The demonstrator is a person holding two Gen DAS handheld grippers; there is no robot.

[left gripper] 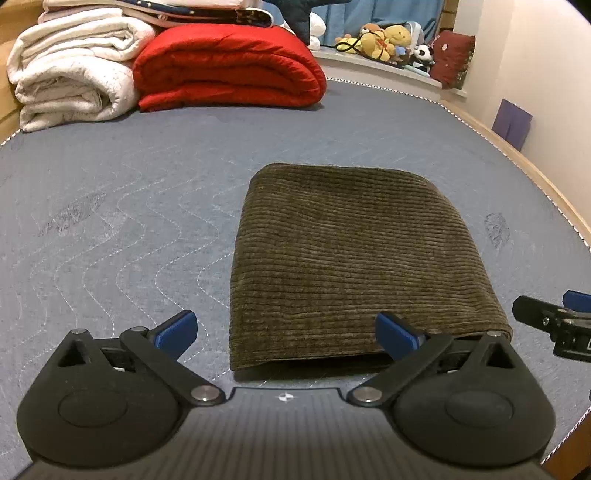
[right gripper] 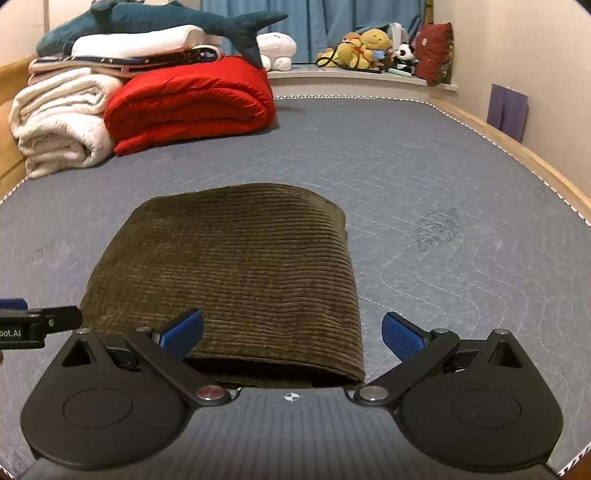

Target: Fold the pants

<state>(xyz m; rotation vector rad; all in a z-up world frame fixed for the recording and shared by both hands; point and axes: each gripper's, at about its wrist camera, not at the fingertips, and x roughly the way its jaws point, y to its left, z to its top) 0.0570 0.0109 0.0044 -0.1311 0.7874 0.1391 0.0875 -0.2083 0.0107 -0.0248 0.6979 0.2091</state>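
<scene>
Red quilt; white blanket

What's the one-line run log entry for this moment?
pants: folded, flat on mattress | left hand-held gripper: open, empty | right hand-held gripper: open, empty | both at near edge

I am looking across a grey-blue quilted mattress lying in a light wooden bed frame. Resting at its far left are a folded white blanket and, touching it, a folded red quilt, with flat bedding and a plush shark stacked above. Beyond, a pale ledge is carrying stuffed toys and a dark red cushion before a blue curtain. A cream wall is closing the right side, a purple sheet leaning against it.
</scene>
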